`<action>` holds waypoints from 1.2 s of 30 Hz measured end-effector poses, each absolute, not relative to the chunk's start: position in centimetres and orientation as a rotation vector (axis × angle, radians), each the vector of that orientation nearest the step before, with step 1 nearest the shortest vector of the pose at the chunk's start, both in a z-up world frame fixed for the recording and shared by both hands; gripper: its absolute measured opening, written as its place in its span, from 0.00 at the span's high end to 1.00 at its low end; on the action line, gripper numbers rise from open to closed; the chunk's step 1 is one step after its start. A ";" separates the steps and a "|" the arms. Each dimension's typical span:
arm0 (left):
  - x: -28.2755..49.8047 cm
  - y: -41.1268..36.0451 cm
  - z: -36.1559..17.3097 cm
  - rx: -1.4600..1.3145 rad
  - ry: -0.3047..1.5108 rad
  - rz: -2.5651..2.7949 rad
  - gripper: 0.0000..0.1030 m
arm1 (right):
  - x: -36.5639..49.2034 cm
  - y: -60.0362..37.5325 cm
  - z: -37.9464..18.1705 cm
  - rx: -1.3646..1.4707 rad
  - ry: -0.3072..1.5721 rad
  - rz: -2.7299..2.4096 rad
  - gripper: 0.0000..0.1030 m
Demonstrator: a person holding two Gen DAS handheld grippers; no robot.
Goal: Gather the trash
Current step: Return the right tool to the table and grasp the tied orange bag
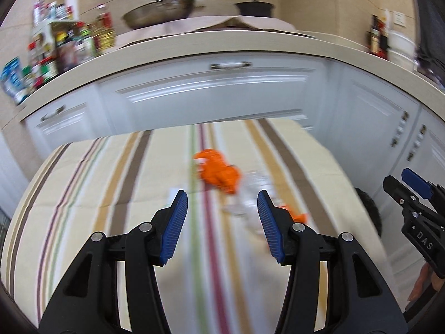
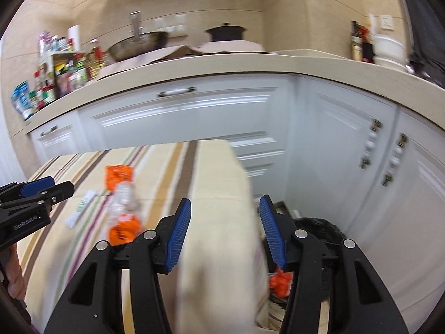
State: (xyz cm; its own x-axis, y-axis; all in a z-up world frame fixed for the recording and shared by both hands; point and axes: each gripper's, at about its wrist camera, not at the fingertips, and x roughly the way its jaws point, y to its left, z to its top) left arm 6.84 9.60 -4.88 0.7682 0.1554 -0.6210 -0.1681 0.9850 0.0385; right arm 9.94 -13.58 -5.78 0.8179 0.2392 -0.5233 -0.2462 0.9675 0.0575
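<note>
Trash lies blurred on the striped tablecloth point(image 1: 111, 189): an orange wrapper point(image 1: 219, 172), crumpled clear plastic point(image 1: 250, 192), a smaller orange piece point(image 1: 299, 217) and a white paper strip point(image 2: 80, 208). My left gripper point(image 1: 222, 222) hangs open above the cloth, just short of the trash, with nothing between its blue pads. The right wrist view has the same orange wrapper point(image 2: 118, 176) and clear plastic point(image 2: 125, 200) to the left. My right gripper point(image 2: 225, 231) is open over the table's corner and holds nothing. A black bin point(image 2: 314, 231) beside the table holds orange trash point(image 2: 281, 281).
White cabinets point(image 1: 217, 91) under a beige counter point(image 1: 222, 47) stand close behind the table. Bottles and jars point(image 1: 55, 47), a wok point(image 1: 158, 11) and a black pot point(image 1: 254, 7) sit on the counter. Each gripper shows at the other view's edge: right gripper point(image 1: 397, 176), left gripper point(image 2: 62, 183).
</note>
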 end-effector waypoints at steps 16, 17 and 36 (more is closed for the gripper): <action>3.9 17.5 -6.4 -0.101 0.696 0.314 0.51 | 9.4 -4.5 -7.3 -0.094 0.640 0.425 0.44; 3.9 17.7 -6.5 -0.103 0.698 0.318 0.51 | 9.5 -4.2 -7.5 -0.099 0.650 0.426 0.44; 5.9 17.8 -9.0 -0.123 0.763 0.287 0.43 | 10.8 -3.5 -10.2 -0.097 0.796 0.433 0.58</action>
State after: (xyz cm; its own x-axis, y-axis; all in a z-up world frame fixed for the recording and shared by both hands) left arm 5.85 17.84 -8.97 0.6863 0.2115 -0.6959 -0.3004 0.9538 -0.0063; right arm 10.83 -3.46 -10.20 0.6170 0.3397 -0.7098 -0.4120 0.9080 0.0764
